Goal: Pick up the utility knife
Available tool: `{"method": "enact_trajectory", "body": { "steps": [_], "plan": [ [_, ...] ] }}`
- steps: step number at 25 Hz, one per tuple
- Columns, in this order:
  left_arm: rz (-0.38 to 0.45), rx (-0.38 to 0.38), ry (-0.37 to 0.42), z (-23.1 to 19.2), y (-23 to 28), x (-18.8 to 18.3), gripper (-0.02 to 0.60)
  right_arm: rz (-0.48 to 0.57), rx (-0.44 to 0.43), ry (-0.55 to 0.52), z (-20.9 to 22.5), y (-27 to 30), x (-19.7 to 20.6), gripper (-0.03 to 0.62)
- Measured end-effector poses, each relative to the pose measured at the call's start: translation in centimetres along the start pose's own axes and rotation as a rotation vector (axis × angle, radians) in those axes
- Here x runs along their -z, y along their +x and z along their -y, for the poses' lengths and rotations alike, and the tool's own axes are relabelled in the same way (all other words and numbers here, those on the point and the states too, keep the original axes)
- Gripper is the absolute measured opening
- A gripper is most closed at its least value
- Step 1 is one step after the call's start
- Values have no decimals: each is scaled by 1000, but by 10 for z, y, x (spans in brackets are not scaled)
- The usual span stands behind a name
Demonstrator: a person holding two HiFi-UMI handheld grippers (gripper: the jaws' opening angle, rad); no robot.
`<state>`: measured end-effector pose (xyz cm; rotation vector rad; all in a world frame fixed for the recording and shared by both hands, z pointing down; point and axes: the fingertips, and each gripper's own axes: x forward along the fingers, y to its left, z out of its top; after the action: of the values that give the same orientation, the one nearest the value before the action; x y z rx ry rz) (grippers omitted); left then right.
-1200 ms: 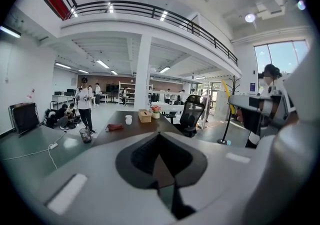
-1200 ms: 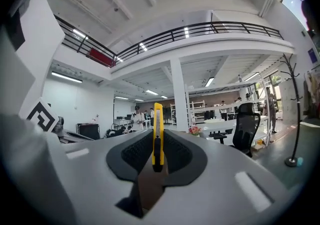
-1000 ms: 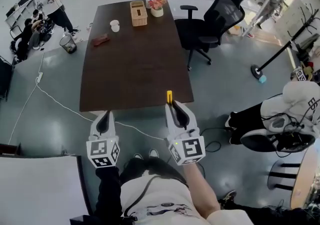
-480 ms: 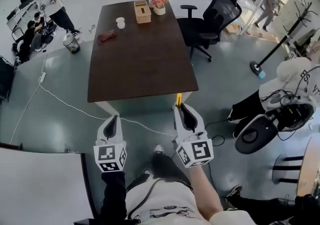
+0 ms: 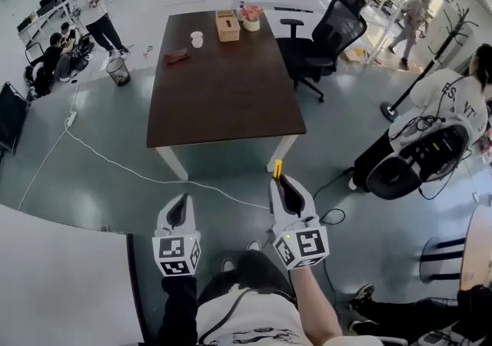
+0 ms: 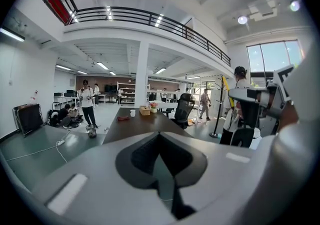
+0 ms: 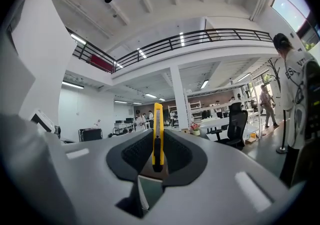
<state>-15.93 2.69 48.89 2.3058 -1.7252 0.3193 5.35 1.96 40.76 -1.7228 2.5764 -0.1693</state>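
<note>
The yellow utility knife (image 5: 277, 169) stands upright between the jaws of my right gripper (image 5: 280, 183), which is shut on it; its tip pokes out beyond the fingertips. The right gripper view shows the knife (image 7: 157, 129) edge-on, clamped between the black pads (image 7: 137, 154). My left gripper (image 5: 180, 204) hangs to the left at the same height, jaws together with nothing in them. Both are over the grey floor, well short of the dark brown table (image 5: 223, 98).
On the table's far end sit a tissue box (image 5: 227, 26), a flower pot (image 5: 250, 18), a cup (image 5: 197, 39) and a reddish item (image 5: 177, 55). A black office chair (image 5: 327, 33) stands right of it. A white cable (image 5: 115, 169) crosses the floor. A person (image 5: 442, 118) is at right.
Both grippers have drawn back from the table's near edge, and the table now lies farther off. The knife has stayed in the right gripper throughout.
</note>
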Motion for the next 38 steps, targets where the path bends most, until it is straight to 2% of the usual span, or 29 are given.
{"method": "enact_trajectory", "body": {
  "steps": [8, 12, 20, 28, 38],
  "plan": [
    [12, 6, 13, 27, -3, 7, -1, 16, -12, -8, 13, -24, 3, 63],
    [52, -10, 21, 51, -4, 5, -2, 20, -33, -17, 26, -40, 5, 63],
    [115, -12, 65, 87, -9, -19, -1, 56, -51, -32, 34, -51, -8, 63],
    [201, -12, 92, 78, -13, -54, -2, 87, -30, -42, 28, -44, -22, 63],
    [197, 2, 76, 69, -9, -48, -1, 94, -32, -63, 17, -31, -25, 63]
  ]
}}
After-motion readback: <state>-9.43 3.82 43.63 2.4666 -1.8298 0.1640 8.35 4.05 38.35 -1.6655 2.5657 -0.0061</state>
